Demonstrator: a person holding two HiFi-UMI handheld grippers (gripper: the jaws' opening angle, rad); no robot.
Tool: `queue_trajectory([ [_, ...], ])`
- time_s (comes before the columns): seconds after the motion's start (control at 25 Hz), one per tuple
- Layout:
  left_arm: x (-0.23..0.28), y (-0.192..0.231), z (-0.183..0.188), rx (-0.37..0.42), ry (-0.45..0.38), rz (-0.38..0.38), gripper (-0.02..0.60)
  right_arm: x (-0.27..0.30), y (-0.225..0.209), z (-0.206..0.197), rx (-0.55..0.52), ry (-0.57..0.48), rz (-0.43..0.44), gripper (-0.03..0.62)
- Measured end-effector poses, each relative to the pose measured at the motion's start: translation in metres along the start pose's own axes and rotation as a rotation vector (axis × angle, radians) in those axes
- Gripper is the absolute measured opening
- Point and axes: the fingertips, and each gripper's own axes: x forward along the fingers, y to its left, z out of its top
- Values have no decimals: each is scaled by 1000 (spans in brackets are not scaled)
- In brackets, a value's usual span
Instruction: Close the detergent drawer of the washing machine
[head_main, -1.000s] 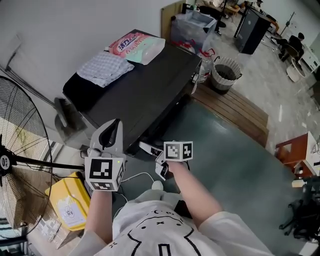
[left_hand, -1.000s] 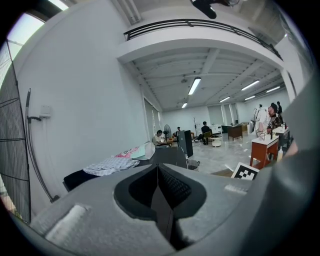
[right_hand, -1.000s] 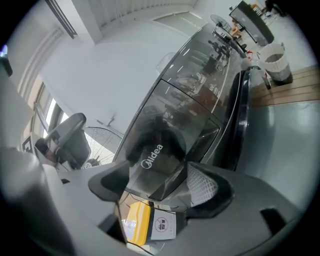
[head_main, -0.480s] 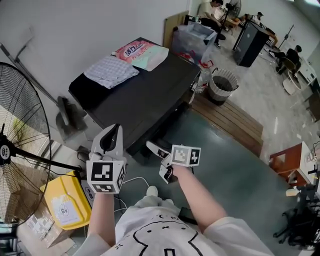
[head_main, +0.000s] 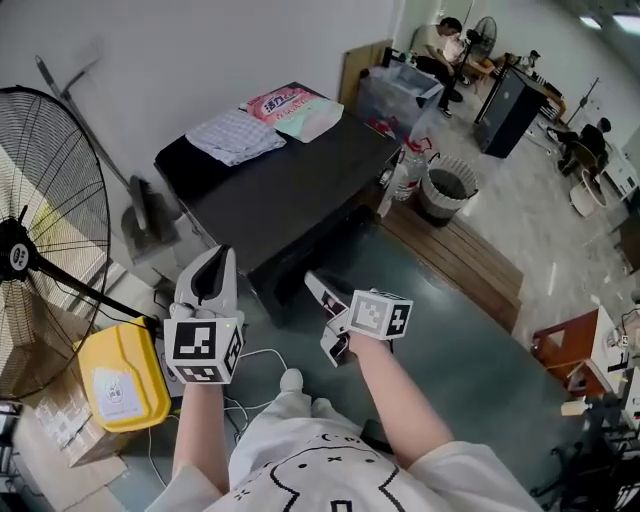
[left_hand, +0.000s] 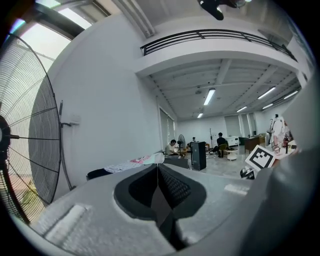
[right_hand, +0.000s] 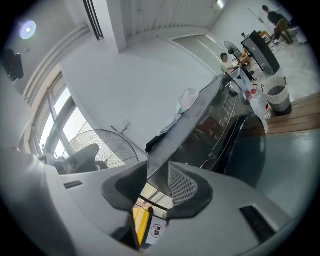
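The black washing machine (head_main: 290, 190) stands against the wall, and I see no drawer standing out of its front. In the right gripper view its dark control panel (right_hand: 220, 115) runs off to the right. My left gripper (head_main: 218, 262) hovers in front of the machine's left corner, jaws shut, pads pressed together on nothing (left_hand: 157, 172). My right gripper (head_main: 320, 312) hangs just off the machine's front, touching nothing. Its jaws have just been closing, but a gap still shows between the pads (right_hand: 157, 170), with nothing in it.
A folded checked cloth (head_main: 238, 135) and a pink-and-white package (head_main: 290, 108) lie on the machine's top. A large standing fan (head_main: 40, 220) and a yellow canister (head_main: 110, 375) are at the left. A waste basket (head_main: 447, 185) and a wooden platform (head_main: 470, 240) are at the right. A white cable (head_main: 265, 360) lies on the floor.
Both grippers have drawn back from the machine's front edge and risen. The right gripper, which sat against the front, is now apart from it. The head view has shifted with them.
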Motion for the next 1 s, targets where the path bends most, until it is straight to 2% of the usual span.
queue_trajectory([
  [0.16,-22,-11,7,-4,-14,25,17,-23,18,-1,-98,11,17,0],
  [0.56,-60,-48,14,15,-29,33,17,-76,89,17,-409,-43,74,-2],
  [0.8,-68,-61,24,25,-42,0,17,-101,127,43,-631,-150,50,-2],
  [1.0,-68,-61,37,51,-63,-17,17,-115,146,61,-766,-205,-4,-3],
])
